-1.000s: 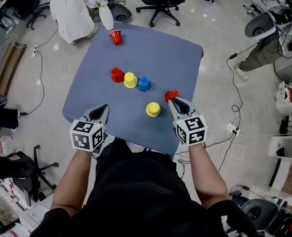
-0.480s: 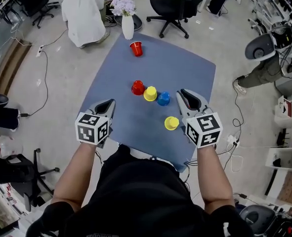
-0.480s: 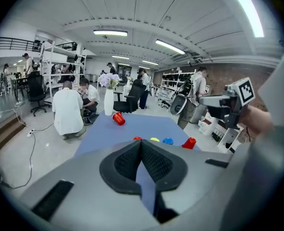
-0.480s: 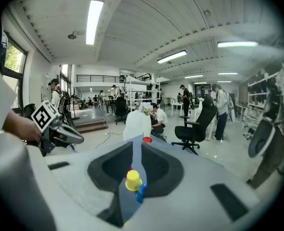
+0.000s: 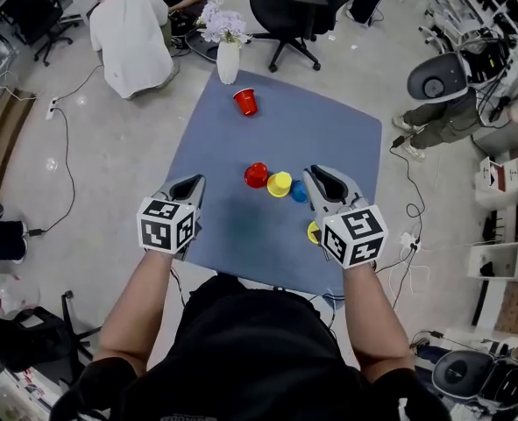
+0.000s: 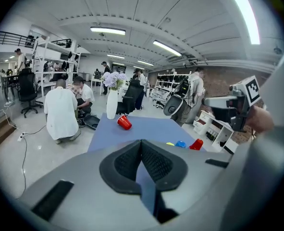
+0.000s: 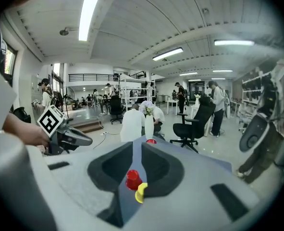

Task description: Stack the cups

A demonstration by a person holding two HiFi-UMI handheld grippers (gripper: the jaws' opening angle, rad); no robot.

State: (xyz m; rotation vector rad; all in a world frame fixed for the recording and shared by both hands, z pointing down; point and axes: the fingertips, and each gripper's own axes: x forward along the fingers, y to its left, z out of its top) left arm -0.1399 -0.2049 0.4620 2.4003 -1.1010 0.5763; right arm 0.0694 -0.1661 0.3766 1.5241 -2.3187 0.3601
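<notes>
On the blue table [image 5: 215,156], upside-down red [image 5: 256,174], yellow [image 5: 279,183] and blue [image 5: 298,192] cups stand in a row. Another yellow cup [image 5: 313,231] peeks out beside my right gripper [image 5: 318,176]. A red cup [image 5: 245,102] lies on its side at the far end. The left gripper view shows one more red cup [image 6: 196,144] near the table's right edge. My right gripper [image 7: 134,162] hovers with a narrow gap and nothing in it; the red cup [image 7: 132,179] and yellow cup [image 7: 141,192] show through. My left gripper [image 5: 188,185] is shut and empty above the near left.
A white vase [image 5: 228,58] with flowers stands at the table's far edge. A person in white [image 5: 127,29] crouches beyond the far left corner, with office chairs [image 5: 285,11] behind. A white machine [image 5: 434,82] and cables lie on the floor to the right.
My right gripper has left the red cup at the table's right and risen; it now hides that cup in the head view. The left gripper stays shut in about the same place.
</notes>
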